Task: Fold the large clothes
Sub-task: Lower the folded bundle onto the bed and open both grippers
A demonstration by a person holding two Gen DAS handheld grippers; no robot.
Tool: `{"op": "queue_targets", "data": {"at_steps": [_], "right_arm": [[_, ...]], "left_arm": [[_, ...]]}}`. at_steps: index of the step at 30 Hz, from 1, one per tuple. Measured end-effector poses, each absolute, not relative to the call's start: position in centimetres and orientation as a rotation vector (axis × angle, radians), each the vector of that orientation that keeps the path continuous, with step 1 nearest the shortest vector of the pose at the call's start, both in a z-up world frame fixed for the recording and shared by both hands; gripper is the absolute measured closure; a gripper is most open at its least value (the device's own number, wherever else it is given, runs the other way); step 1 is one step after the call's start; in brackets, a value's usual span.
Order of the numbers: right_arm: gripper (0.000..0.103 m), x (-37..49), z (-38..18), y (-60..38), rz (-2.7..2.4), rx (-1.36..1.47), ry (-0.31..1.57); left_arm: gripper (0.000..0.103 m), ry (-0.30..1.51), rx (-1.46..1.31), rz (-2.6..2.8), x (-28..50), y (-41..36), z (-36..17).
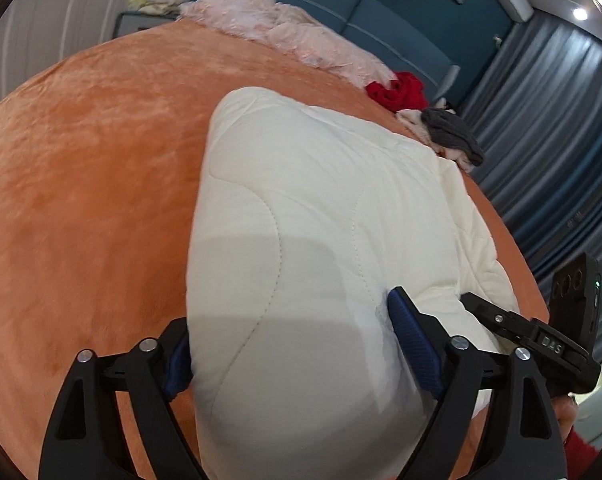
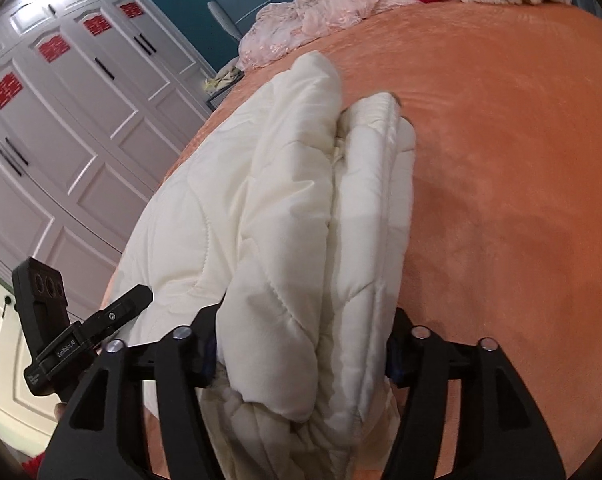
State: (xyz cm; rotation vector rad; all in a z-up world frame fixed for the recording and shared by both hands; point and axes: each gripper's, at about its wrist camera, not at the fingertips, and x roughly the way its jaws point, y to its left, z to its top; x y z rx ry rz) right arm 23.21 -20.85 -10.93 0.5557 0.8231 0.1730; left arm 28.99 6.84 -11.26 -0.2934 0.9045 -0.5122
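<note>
Quilted cream garment point(image 1: 309, 208) — a bulky padded piece, folded into a thick bundle — lies on the orange bed cover point(image 1: 85, 168), running lengthwise away from both cameras.

Left claw point(image 1: 289, 344): jaws spread wide, with the near end of the bundle filling the gap. The blue-padded fingers point(image 1: 415, 344) sit against the fabric on either side; the right-hand pad dents it slightly. Whether the pads grip or merely rest against the padding cannot be told.

Right claw point(image 2: 301, 354): jaws stand apart with several stacked folds of the same garment point(image 2: 293, 200) bunched between them. Fabric bulges over both fingers, hiding most of the pads, so firm hold cannot be confirmed here either.

Each view shows the opposite claw's camera housing at its edge, just beside the bundle.

Surroundings:
- pink bedding point(image 1: 285, 28) heaped at the far edge of the bed, against a blue headboard point(image 1: 385, 20);
- red garment point(image 1: 399, 90) and grey garment point(image 1: 453, 130) near the far corner, well apart from the bundle;
- white wardrobe doors point(image 2: 61, 120) with red cut-outs;
- blue-grey curtains point(image 1: 549, 152).
</note>
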Motion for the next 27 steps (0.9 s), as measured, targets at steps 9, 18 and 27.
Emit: {"op": "queue_targets", "data": {"at_steps": [9,18,27], "right_arm": [[0.038,17.8,-4.0,-22.6,0.058,0.388,0.762],[0.080,25.7,2.4,-17.9,0.067,0.237,0.675],[0.086,33.4,-4.9,-15.7,-0.042,0.149,0.823]], "left_arm": [[0.019,0.827,-0.082,-0.347,26.6,9.6,-3.9],[0.061,0.726,0.084,-0.191,32.1,2.7,2.1],[0.103,0.887,0.052,-0.157,38.8,-1.8,-5.4]]}}
